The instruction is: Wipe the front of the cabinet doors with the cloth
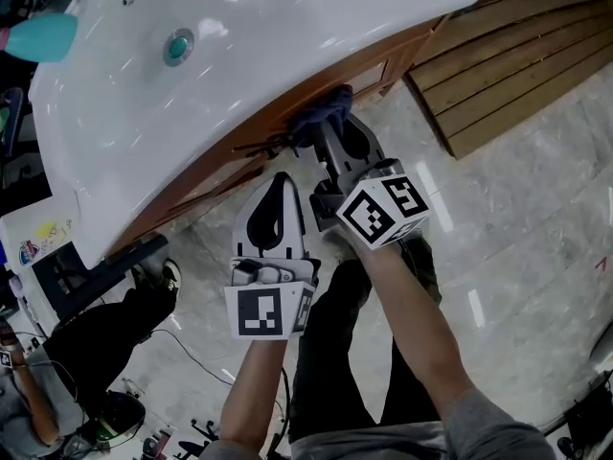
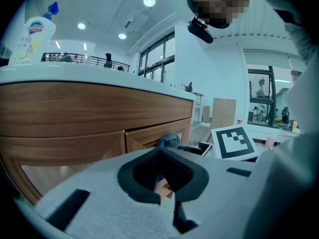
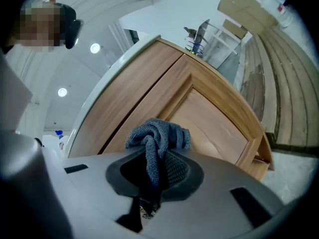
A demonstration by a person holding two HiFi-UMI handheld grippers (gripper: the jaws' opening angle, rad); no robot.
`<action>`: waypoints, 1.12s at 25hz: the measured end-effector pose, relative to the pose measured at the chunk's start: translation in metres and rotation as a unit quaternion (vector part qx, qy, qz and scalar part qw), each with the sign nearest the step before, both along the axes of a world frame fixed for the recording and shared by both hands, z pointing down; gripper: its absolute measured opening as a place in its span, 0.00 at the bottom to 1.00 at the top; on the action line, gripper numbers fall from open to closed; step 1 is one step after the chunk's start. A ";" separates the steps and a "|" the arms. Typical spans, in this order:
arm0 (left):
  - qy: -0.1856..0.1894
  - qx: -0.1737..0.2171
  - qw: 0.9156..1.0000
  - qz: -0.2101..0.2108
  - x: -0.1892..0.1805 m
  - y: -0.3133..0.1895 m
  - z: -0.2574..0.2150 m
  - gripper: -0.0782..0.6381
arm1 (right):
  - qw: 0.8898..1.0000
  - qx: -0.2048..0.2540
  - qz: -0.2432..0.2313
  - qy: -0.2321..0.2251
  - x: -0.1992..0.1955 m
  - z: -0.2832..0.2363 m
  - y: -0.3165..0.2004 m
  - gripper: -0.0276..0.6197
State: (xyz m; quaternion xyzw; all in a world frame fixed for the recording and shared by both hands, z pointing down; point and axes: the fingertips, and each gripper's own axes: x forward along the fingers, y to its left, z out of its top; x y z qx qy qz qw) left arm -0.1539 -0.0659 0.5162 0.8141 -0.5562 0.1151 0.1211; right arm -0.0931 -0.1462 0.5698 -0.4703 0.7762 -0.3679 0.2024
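Grey veined stone floor gleams under the person, and slatted wooden decking runs off beyond the cabinet's right end. Over the cabinet sits a glossy white moulded sink with a round metal drain.

Beneath its rim the cabinet doors curve outward. They are warm brown wood with a visible grain, each a flat panel set in a raised frame.

The cloth is dark blue-grey with a fine knitted, ribbed weave. It is bunched into a soft knot with one fold hanging down. The right hand-held gripper pinches it between its dark padded jaws. From the head view the bundle meets the upper edge of a door front, just below the sink's rim and toward the cabinet's right end.

The left hand-held gripper hangs lower and nearer the person, apart from the wood. Its jaws are pressed together with nothing in them.

A white bottle with a blue cap stands on the sink top.
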 end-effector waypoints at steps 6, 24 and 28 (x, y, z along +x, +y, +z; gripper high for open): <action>-0.007 0.001 1.000 0.015 0.008 -0.007 0.017 0.12 | 1.000 0.001 0.023 -0.007 0.006 0.020 -0.003 0.12; -0.015 0.000 0.999 0.042 0.020 -0.010 0.051 0.12 | 0.982 -0.160 0.092 -0.047 0.039 0.159 -0.008 0.12; -0.018 -0.002 0.999 0.040 0.016 -0.013 0.053 0.12 | 0.981 -0.161 0.094 -0.047 0.039 0.166 -0.010 0.12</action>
